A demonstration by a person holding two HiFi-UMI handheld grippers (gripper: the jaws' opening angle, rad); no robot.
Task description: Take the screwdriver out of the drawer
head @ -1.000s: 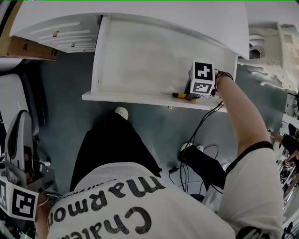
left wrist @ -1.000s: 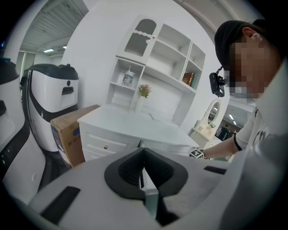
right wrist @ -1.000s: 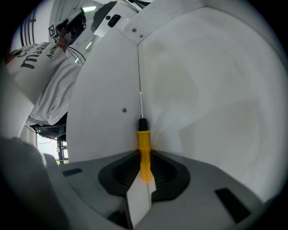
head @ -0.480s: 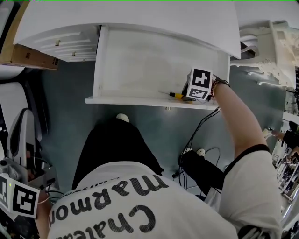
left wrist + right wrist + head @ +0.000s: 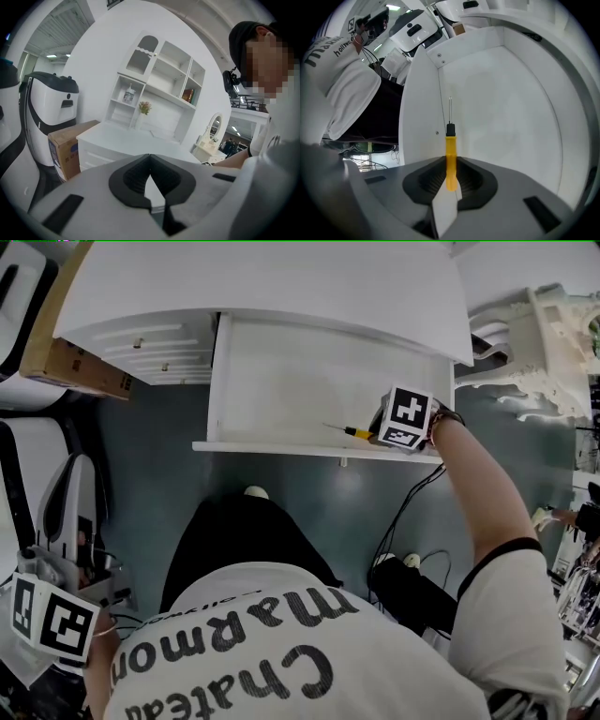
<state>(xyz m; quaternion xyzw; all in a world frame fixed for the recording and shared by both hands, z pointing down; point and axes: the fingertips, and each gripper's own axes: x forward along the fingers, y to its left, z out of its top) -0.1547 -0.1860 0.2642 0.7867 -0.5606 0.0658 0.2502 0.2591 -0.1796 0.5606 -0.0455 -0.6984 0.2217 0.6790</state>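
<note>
The drawer [image 5: 281, 381] is finished in white paint, matt and smooth, with a faint grey mottling on its inner floor. Inside it, the screwdriver [image 5: 450, 150] is made up of a glossy, slightly translucent yellow plastic handle, a black plastic collar and a thin bright metal shaft. The handle is clamped by the dark, ribbed, rubber-like pads [image 5: 426, 183] of the right gripper [image 5: 451, 164], whose body is moulded in matt grey plastic. The same finish is shown by the left gripper [image 5: 150, 161]. Left of the drawer, a box [image 5: 75, 367] of plain brown cardboard is seen. Below the drawer front, the floor [image 5: 159, 474] is matt blue-grey, and a shirt [image 5: 281, 652] of white cloth with dark printed letters is worn.
</note>
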